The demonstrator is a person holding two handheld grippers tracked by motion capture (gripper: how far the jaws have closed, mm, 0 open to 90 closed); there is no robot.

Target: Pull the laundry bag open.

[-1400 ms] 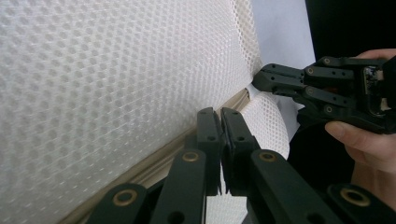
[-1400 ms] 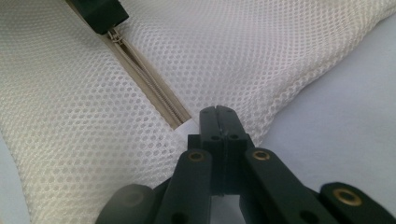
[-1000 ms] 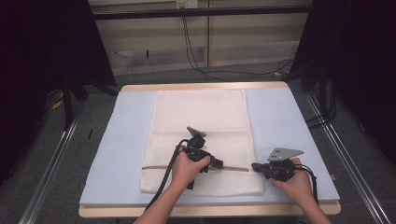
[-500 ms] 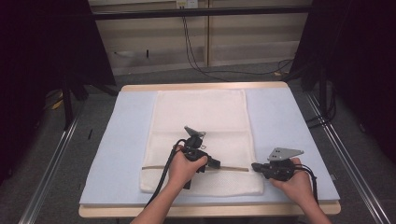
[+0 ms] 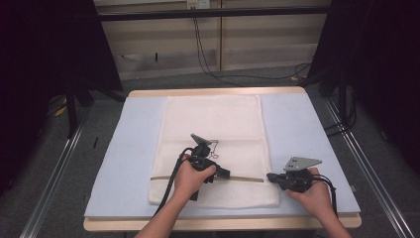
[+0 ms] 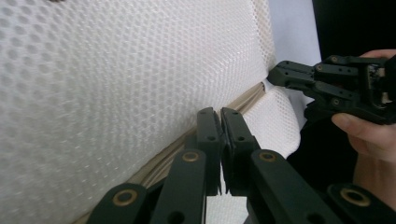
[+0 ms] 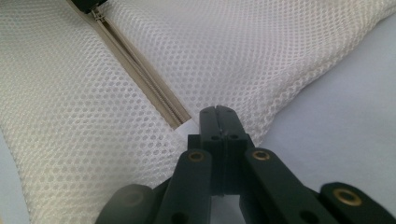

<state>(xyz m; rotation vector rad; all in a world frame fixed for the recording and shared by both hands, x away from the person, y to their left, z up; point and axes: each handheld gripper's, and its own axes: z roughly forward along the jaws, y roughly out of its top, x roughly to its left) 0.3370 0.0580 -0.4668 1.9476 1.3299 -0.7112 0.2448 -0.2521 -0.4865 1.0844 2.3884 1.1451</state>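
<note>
A white mesh bag (image 5: 213,124) lies flat on the blue mat (image 5: 297,129), with a beige zipper (image 5: 247,179) running across near its front end. My left gripper (image 5: 225,173) sits mid-zipper, jaws shut (image 6: 219,116). The right gripper view shows its tips (image 7: 86,3) at the metal zipper pull (image 7: 98,14), pinching it. My right gripper (image 5: 270,176) is at the bag's right edge, shut (image 7: 217,112) on the mesh where the zipper (image 7: 140,70) ends. The left gripper view shows it (image 6: 275,74) biting that corner.
The mat covers a wooden table whose front edge (image 5: 223,223) runs just below both hands. Metal rails (image 5: 366,158) flank the table on the floor, and cables (image 5: 208,54) hang at the back. Bare mat lies left and right of the bag.
The left gripper has edged slightly to the left along the zipper. The right gripper has stayed put.
</note>
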